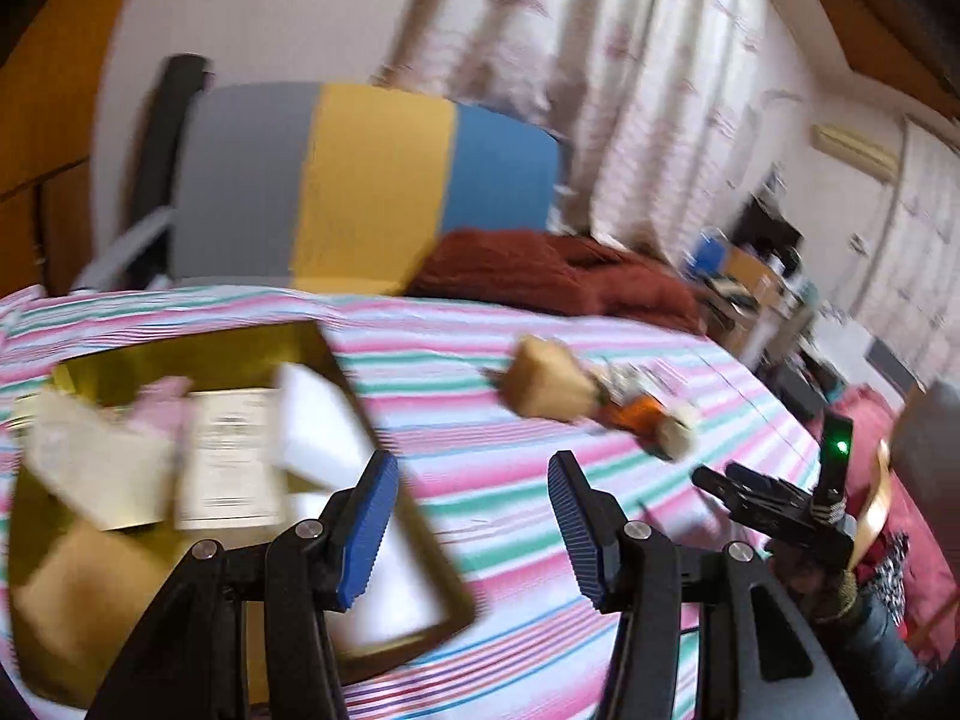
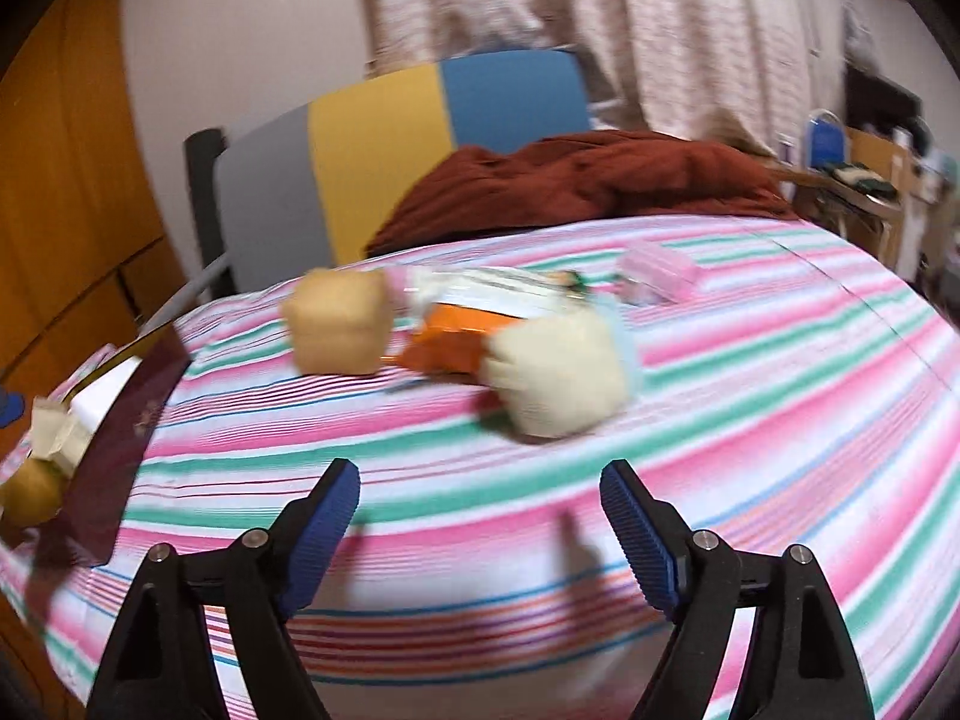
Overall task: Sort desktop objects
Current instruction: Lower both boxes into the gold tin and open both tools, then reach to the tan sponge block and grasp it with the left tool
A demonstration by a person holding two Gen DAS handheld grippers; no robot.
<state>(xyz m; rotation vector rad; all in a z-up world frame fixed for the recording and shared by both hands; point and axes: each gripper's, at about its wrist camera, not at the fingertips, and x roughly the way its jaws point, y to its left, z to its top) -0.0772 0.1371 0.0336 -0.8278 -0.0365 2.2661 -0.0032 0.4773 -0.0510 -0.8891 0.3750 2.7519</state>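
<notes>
1. Left gripper point(image 1: 474, 525) and right gripper point(image 2: 480, 534), both at lower centre, have ribbed blue pads spread apart, nothing between them
2. The striped pink-green cloth point(image 2: 720, 396) covers the surface
3. A gold-lined box point(image 1: 78, 588) at lower left holds blurred cards
4. Mid-frame lie a tan cube point(image 2: 336, 324), an orange packet point(image 2: 450, 342) and a cream cube point(image 2: 558, 378)
5. Far behind: a rust blanket point(image 2: 600, 180), a colour-blocked board point(image 2: 384, 156), curtains point(image 2: 660, 30)

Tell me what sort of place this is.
Most likely a lived-in bedroom at home, not a lab. The work surface is covered with a striped cloth, patterned curtains hang behind it, a rumpled rust-red blanket lies at its far edge, and a cluttered side table stands nearby.
</notes>
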